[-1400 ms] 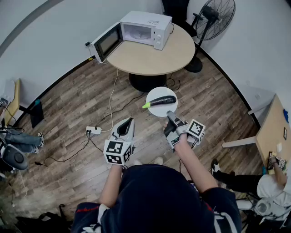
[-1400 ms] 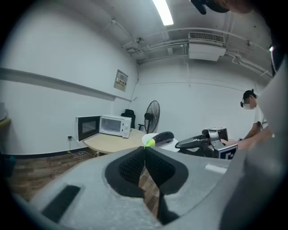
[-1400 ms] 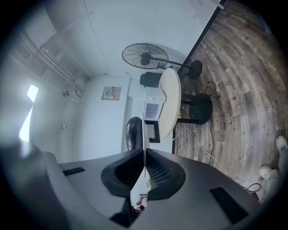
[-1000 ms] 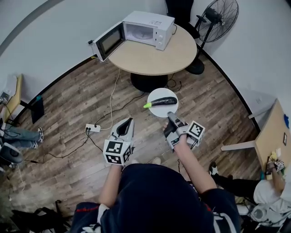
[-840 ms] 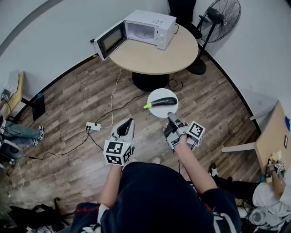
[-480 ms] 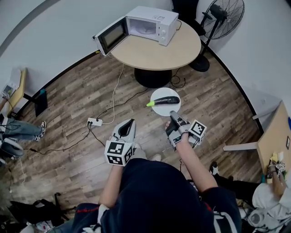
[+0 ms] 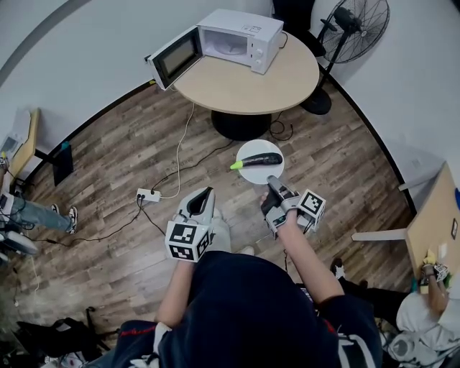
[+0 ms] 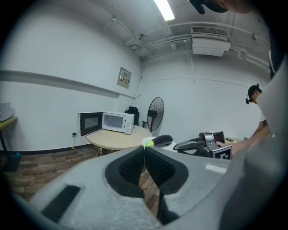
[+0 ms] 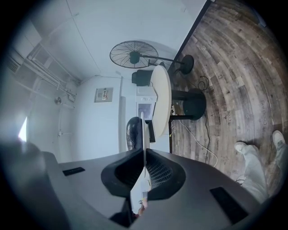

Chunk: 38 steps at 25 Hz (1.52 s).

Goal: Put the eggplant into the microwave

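**Right gripper** [image 9: 144,150]: the jaws are clamped on the near rim of the white plate [image 7: 249,149], which projects ahead of them. The eggplant [image 7: 260,158] lies loose across the plate, just beyond the jaw tips, with its green stem toward the left gripper [image 7: 206,194].

**Left gripper:** the jaws are pressed together with nothing between them, beside the right gripper.

**Hazard:** the plate is gripped at one edge only. Any tilt or jolt is likely to roll the eggplant off, or to let the plate pivot in the jaws. Keep it level.

**Clearance:** open floor lies ahead of both jaws up to the round table [image 7: 251,83]. Farther ahead, the microwave [image 7: 241,36] sits at the table's far edge, its door [image 7: 171,61] swung open to the left. Approach clear of the door edge. A fan [image 7: 351,21] stands far right.
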Available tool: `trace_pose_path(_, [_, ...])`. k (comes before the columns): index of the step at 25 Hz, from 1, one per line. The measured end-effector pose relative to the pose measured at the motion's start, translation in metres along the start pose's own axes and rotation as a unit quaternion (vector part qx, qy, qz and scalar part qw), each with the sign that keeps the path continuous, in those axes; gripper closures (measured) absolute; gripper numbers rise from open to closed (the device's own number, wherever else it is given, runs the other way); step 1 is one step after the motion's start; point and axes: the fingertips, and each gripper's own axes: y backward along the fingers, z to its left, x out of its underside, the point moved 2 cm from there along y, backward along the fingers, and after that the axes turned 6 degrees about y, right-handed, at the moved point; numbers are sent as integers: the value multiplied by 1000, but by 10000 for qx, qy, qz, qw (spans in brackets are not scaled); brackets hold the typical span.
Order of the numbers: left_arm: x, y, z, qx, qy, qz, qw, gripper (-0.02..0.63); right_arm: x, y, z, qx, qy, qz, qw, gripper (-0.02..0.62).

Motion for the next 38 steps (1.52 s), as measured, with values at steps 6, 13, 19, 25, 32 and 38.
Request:
trace_pose_path(6, [-14,-32,31,21,6,42,10000,586,-15,-41,8,3,30,13,10000,572])
trace_pose_path(13, [-40,-82,68,80,32,82,9999,586,-39,-98,15,61,-39,4,10000,572])
trace_pose_path(19, [-62,-115,103,145,40,148,9998,586,-53,-148,29,80,-28,-14,10000,572])
trace_pose_path(25, [-81,-135,149,147,74,175,9997,586,-53,-199,37,118,-56,-38,9999,572])
trace_pose_path(32, [-98,-155,206,194,117,169,9996,586,-45,-257,47,127,-21,-50,9999,572])
trace_pose_path(38, [-103,-167,243,282,156,177,9993,586,-36,-293,48,200,-4,-122,9997,572])
